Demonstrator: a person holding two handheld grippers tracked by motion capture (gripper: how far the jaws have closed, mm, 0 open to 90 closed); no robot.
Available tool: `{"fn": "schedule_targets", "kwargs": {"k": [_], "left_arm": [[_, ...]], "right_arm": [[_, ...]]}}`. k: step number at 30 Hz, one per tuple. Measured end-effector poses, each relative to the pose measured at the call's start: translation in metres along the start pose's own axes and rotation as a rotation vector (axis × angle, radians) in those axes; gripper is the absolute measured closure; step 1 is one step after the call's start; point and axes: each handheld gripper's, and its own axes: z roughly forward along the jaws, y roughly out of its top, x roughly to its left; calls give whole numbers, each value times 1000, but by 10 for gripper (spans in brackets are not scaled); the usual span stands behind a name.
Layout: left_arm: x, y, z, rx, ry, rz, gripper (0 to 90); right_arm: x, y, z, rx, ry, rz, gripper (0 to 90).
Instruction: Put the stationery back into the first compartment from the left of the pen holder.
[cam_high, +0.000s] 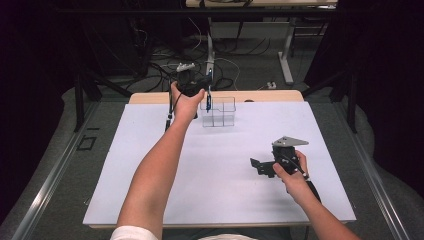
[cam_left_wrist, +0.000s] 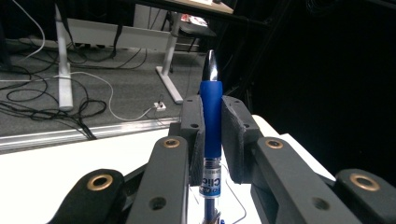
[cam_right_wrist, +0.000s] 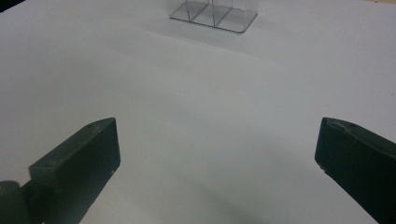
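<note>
A blue pen (cam_high: 208, 95) hangs upright at the back of the white table (cam_high: 150, 165), and my left gripper (cam_high: 205, 81) is shut on it. Its lower end reaches down at the left end of a clear divided box (cam_high: 222, 112); whether it touches the box I cannot tell. In the left gripper view both pads clamp the pen's blue grip (cam_left_wrist: 211, 116) at my left gripper (cam_left_wrist: 212, 109), the silver tip pointing away. My right gripper (cam_high: 257, 167) rests low over the table's right half, open and holding nothing. Its jaws stand wide apart at my right gripper (cam_right_wrist: 217, 144), facing the clear box (cam_right_wrist: 212, 11).
A wooden strip (cam_high: 265, 95) runs along the table's far edge behind the box. Beyond it the floor holds tangled cables (cam_high: 160, 60), white desk legs (cam_high: 286, 55) and a power strip (cam_left_wrist: 160, 106). Dark curtains close both sides.
</note>
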Motion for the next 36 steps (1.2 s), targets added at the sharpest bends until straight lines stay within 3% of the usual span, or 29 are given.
{"fn": "schedule_targets", "kwargs": {"k": [15, 17, 18, 20, 29, 36], "left_arm": [[7, 1, 6, -56, 31, -4, 802], [7, 2, 7, -86, 40, -4, 802], [7, 2, 7, -86, 40, -4, 802], [8, 2, 7, -96, 49, 6, 802], [6, 2, 8, -150, 79, 20, 802], [9, -1, 13, -157, 104, 19, 802]], "right_arm": [[1, -1, 0, -4, 6, 3, 0], [1, 0, -1, -5, 7, 4, 0], [0, 1, -3, 28, 9, -3, 0], [1, 0, -2, -5, 10, 5, 0], [1, 0, -3, -14, 7, 3, 0], [-1, 1, -4, -14, 9, 17, 0]]}}
